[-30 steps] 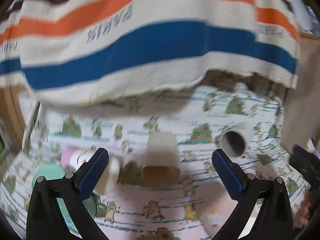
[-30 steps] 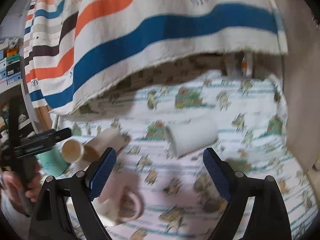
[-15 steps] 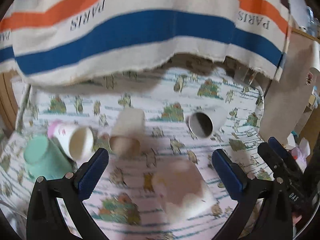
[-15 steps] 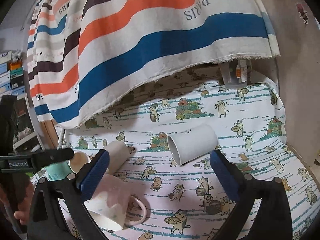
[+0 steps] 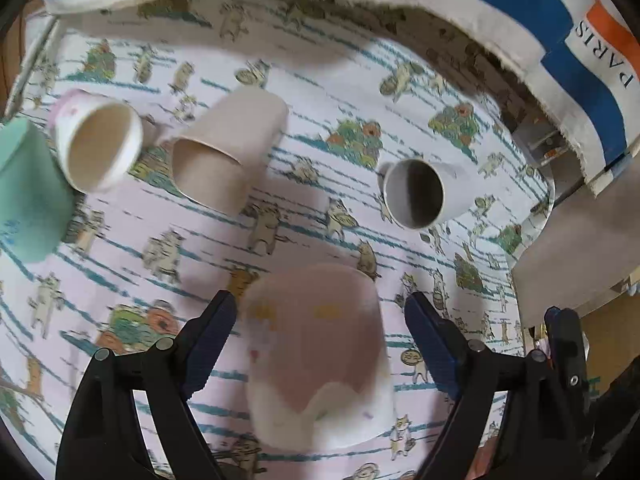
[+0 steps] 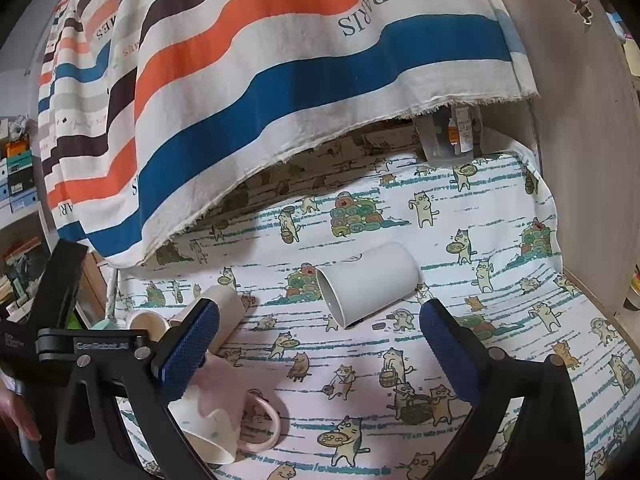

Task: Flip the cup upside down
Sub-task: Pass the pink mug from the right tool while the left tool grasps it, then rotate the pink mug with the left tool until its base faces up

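Note:
A pink-and-white mug (image 5: 316, 352) lies on its side on the cat-print cloth (image 5: 132, 236), its base toward the left wrist camera. My left gripper (image 5: 320, 336) is open, its fingers on either side of the mug, apart from it. In the right wrist view the same mug (image 6: 216, 420) with its pink handle lies at the lower left. My right gripper (image 6: 316, 352) is open and empty, above the cloth (image 6: 500, 320). A white cup (image 6: 366, 288) lies on its side beyond it.
Other cups lie on their sides: a beige one (image 5: 228, 152), a pink-rimmed white one (image 5: 96, 144) and the white cup (image 5: 420, 192). A mint cup (image 5: 24, 196) stands at the left. A striped cloth (image 6: 280, 80) hangs over the back. A wooden panel (image 6: 580, 160) bounds the right.
My left gripper has moved forward and down, so the pink-and-white mug now lies between its fingers. The right gripper has barely moved.

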The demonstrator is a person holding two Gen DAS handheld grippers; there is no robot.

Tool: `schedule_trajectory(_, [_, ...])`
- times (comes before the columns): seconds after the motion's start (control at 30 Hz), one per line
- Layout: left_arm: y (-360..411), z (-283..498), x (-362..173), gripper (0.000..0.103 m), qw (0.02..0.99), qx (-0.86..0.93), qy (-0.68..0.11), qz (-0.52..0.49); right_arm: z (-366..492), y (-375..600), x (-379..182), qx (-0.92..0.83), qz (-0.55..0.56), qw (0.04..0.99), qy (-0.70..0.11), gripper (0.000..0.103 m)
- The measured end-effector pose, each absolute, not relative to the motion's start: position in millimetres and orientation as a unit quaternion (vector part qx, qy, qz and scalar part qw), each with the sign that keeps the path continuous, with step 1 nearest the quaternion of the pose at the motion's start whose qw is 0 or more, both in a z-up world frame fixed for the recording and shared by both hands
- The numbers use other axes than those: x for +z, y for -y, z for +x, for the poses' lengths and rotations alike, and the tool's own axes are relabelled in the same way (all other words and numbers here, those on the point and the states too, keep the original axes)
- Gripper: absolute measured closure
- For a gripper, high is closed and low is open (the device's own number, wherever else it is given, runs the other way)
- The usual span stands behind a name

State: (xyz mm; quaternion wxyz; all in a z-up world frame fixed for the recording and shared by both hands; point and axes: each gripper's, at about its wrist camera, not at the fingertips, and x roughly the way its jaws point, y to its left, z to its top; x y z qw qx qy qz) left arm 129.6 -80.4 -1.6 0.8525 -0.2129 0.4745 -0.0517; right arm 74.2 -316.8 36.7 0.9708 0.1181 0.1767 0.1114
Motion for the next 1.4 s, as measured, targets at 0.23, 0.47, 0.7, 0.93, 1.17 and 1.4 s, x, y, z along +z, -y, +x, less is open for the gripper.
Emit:
schedule_trajectory(0.23, [94.1,147.7,-13.5,0.017,0.852,-0.020,-0.491,-0.179,76.0,320.6,36.3,0.111,0.129,0.969,-0.182,0.002])
schedule_trajectory(0.47, [105.4,159.4,-37.9,0.020,0.832,-0.032,-0.534,-0.147,81.9,314.2,29.0,0.138,0.137,0.958,-0.209,0.002])
schedule_trajectory(0.7, [101.3,151.9,-21.2,0.020,0.853,-0.024,-0.507,-0.121,84.2,301.6,24.0,0.138,0.108,0.960,-0.220,0.002])
schedule_trajectory(0.93, [102.1,130.9,13.9,0.020,0.893,-0.026,-0.444,-0.072,83.0,302.4,25.3,0.129,0.098,0.963,-0.214,0.002])
schedule_trajectory(1.17, [94.8,122.4,27.7,0.020,0.909,-0.027,-0.412,-0.059,78.4,310.3,28.3,0.104,0.109,0.969,-0.197,0.002])
schedule_trajectory(1.4, [88.1,121.2,3.5,0.020,0.902,-0.048,-0.422,-0.073,73.5,313.7,32.7,0.089,0.114,0.973,-0.181,0.002])
